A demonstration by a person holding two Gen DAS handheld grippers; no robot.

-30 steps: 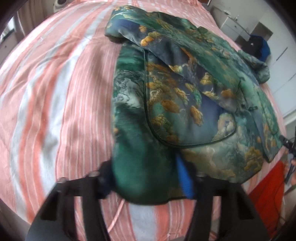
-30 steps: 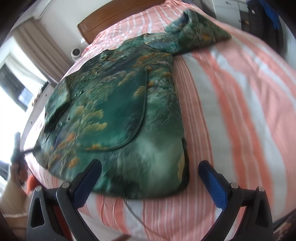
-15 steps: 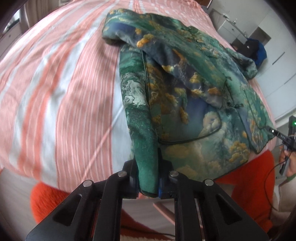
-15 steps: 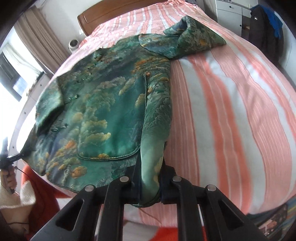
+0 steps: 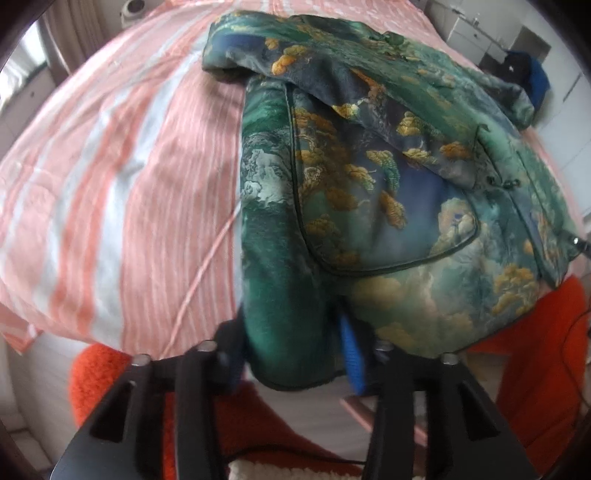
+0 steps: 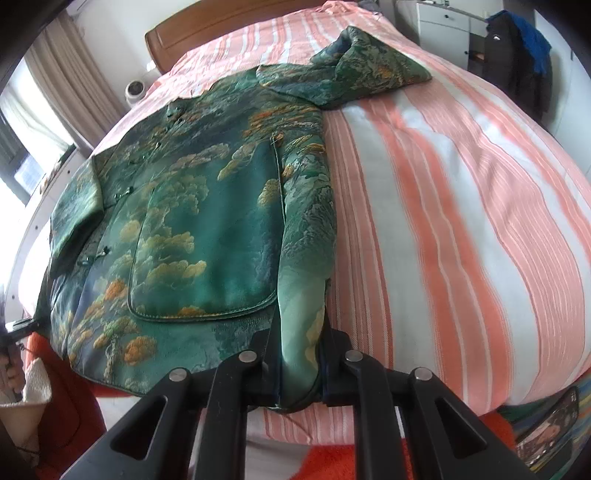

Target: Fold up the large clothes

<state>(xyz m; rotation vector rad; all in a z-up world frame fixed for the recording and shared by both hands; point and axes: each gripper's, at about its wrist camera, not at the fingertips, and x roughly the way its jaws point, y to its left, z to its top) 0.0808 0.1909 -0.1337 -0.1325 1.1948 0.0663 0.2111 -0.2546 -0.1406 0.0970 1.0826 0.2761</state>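
A large green jacket (image 5: 369,192) with gold cloud and tree print lies spread front-up on the striped bed, one sleeve folded across its chest. It also shows in the right wrist view (image 6: 207,229). My left gripper (image 5: 291,354) has its jaws parted around the jacket's bottom hem corner, which hangs between them over the bed edge. My right gripper (image 6: 299,369) is shut on the other bottom hem corner of the jacket, pinching a fold of fabric.
The bed has a pink and white striped sheet (image 6: 443,221) and a wooden headboard (image 6: 221,26). An orange rug (image 5: 535,369) lies on the floor below the bed edge. A white cabinet and a dark hanging coat (image 6: 517,55) stand at the right.
My left gripper, shut on the hem half a second ago, has opened again and the fabric hangs loose between its jaws. My right gripper stays shut on its hem corner.
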